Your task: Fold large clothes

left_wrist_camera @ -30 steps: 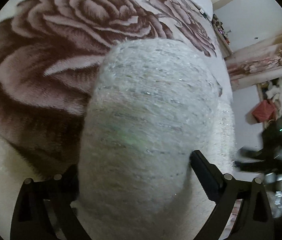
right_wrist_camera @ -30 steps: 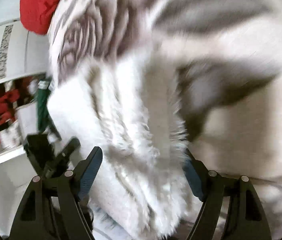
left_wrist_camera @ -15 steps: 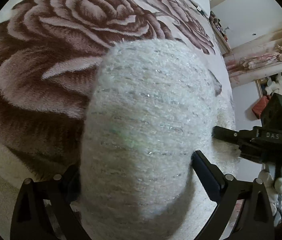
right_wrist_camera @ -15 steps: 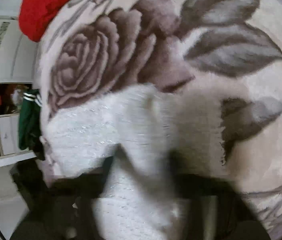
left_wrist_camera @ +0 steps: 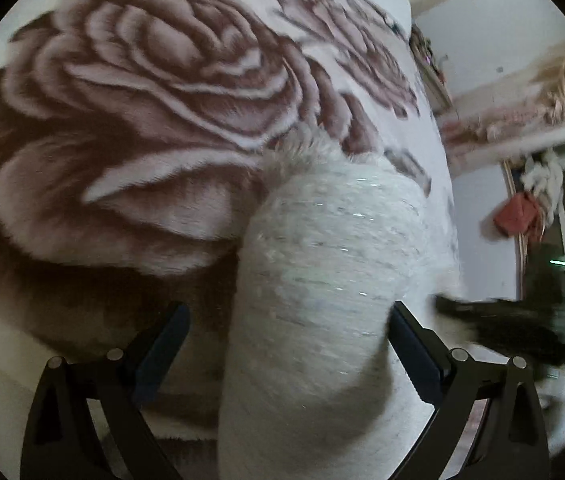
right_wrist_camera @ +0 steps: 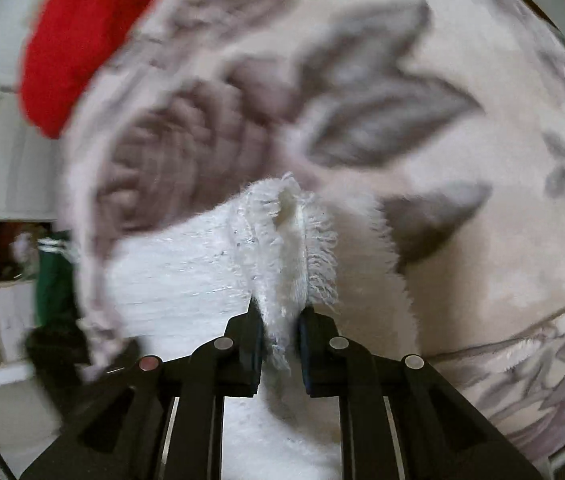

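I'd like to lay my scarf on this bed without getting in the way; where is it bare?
The rose blanket lies bare left of the white fuzzy garment, over the big rose. Right of the garment's fringed edge, by the grey leaves, is bare too. Crowded: the garment itself, with both claws, and the red cloth at the far corner.

The right gripper point(right_wrist_camera: 279, 330) points steeply down, and its jaws have just been closing. They now stand nearly together, the blue pads pinching a fringed fold of the fuzzy white garment point(right_wrist_camera: 290, 248) that rises straight ahead of the tips. The black linkage bars behind the fingers are drawn in close to one another.

The left gripper point(left_wrist_camera: 286, 344) also tilts downward, with its jaws spread wide. A thick roll of the same garment point(left_wrist_camera: 322, 280) lies between them, against the right finger point(left_wrist_camera: 410, 344); the left finger point(left_wrist_camera: 162, 344) stands apart from it. Whether the right pad actually presses the cloth is hard to tell through the blur.
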The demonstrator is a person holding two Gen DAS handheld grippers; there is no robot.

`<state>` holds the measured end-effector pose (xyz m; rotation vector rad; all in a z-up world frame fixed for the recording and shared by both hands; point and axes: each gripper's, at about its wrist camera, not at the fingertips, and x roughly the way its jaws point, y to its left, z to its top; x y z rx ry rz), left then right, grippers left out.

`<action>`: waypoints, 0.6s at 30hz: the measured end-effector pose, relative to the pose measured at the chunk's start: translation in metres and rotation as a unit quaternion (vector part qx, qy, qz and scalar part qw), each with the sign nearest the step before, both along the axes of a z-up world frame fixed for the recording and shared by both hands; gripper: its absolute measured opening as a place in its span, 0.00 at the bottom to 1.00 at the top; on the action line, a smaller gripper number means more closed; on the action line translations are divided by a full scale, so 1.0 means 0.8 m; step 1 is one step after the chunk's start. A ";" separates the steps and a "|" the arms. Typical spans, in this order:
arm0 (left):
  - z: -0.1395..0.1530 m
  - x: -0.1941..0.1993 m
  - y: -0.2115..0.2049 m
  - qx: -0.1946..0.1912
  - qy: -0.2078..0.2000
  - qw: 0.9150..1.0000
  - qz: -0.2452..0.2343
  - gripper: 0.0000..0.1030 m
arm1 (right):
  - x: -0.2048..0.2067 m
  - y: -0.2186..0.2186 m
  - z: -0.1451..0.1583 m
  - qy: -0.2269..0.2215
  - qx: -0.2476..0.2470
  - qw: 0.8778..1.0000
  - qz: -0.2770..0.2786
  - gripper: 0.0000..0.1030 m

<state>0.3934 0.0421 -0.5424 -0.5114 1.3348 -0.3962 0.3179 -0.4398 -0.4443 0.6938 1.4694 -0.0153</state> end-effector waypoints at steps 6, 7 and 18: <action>0.038 0.015 -0.016 0.036 -0.029 0.998 -0.038 0.97 | 0.018 0.002 -0.006 0.005 0.021 0.999 0.037 0.28; 0.044 0.023 -0.016 0.041 -0.038 0.997 -0.046 0.97 | 0.018 0.000 -0.001 0.009 0.031 0.998 0.046 0.32; 0.012 0.084 -0.038 -0.004 -0.028 0.994 -0.108 0.67 | 0.006 -0.020 -0.003 0.005 0.126 0.992 0.032 0.47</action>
